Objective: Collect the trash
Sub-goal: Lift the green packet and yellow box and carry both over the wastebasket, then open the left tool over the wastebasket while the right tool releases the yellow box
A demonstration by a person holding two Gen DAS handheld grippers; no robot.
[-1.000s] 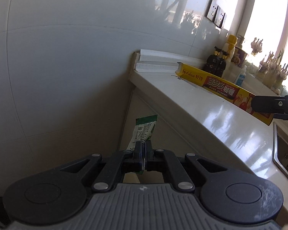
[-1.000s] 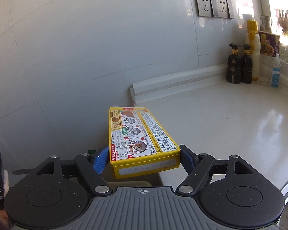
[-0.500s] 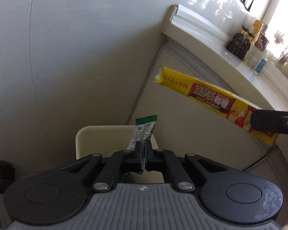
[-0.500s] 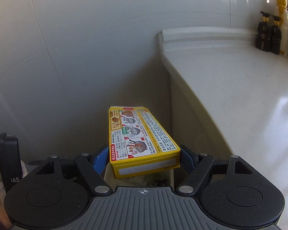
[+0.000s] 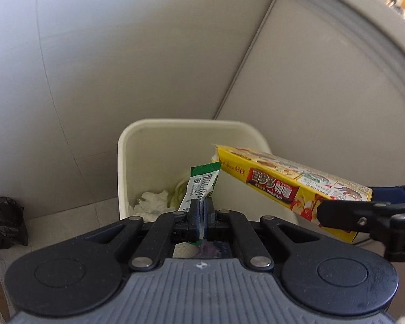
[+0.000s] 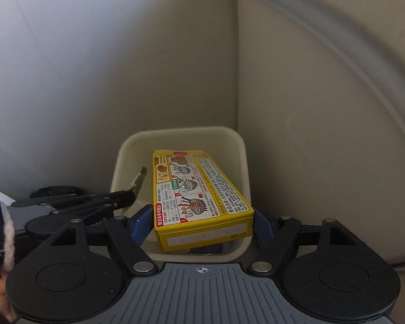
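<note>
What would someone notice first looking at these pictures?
The bright yellow box stands out first, clamped across its width in the right gripper above the cream trash bin. Beside it, the left gripper pinches a green and white wrapper over the same bin, where crumpled white tissue already lies.

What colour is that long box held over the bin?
Bright yellow, with a dark red label on its side and printed pictures on top: the box shows best in the left wrist view.

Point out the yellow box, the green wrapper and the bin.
yellow box (image 6: pixel 199 189): right wrist view, on its printed top face.
green wrapper (image 5: pixel 201 186): left wrist view, on its white printed middle.
bin (image 5: pixel 181 124): left wrist view, on its far rim.
</note>
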